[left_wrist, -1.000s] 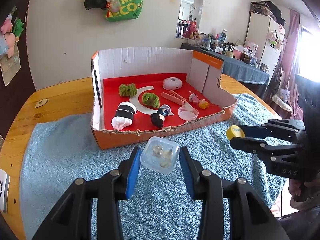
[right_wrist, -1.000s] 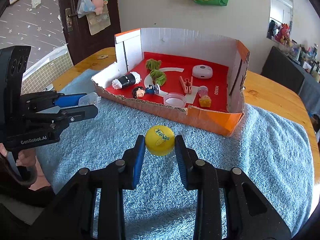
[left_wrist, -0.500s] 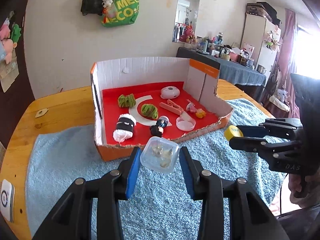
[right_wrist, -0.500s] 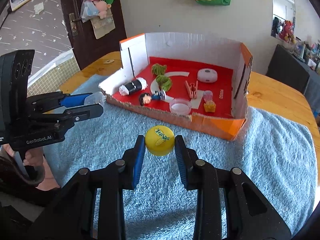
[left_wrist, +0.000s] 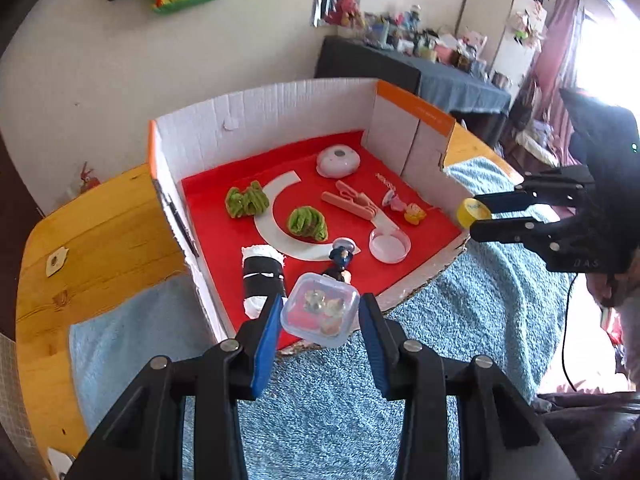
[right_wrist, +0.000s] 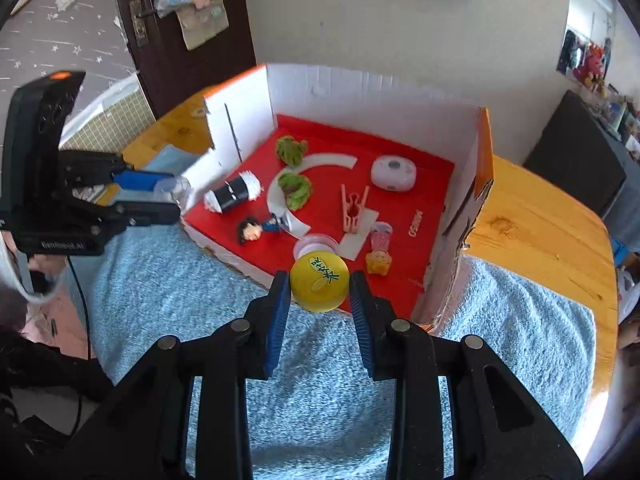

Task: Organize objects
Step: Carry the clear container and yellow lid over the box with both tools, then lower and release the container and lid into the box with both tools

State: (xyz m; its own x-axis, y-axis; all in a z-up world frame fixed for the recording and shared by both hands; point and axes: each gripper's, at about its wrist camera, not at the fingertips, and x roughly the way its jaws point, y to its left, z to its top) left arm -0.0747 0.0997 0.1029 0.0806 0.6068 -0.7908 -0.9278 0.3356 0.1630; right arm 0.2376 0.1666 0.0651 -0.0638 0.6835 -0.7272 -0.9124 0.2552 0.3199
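With the left gripper (left_wrist: pixel 319 316) clamped on the clear lidded box (left_wrist: pixel 319 309) and the right gripper (right_wrist: pixel 318 285) clamped on the yellow cap (right_wrist: pixel 319 280), carry both clear over the cardboard tray's (right_wrist: pixel 478 168) near wall and release onto bare red floor.

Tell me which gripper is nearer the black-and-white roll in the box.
Left. The left gripper, holding a clear container, is just beside the roll; the right gripper is across the box's front edge.

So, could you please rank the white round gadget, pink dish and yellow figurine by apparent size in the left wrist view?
1. white round gadget
2. pink dish, nearly alike, though nearer the camera
3. yellow figurine
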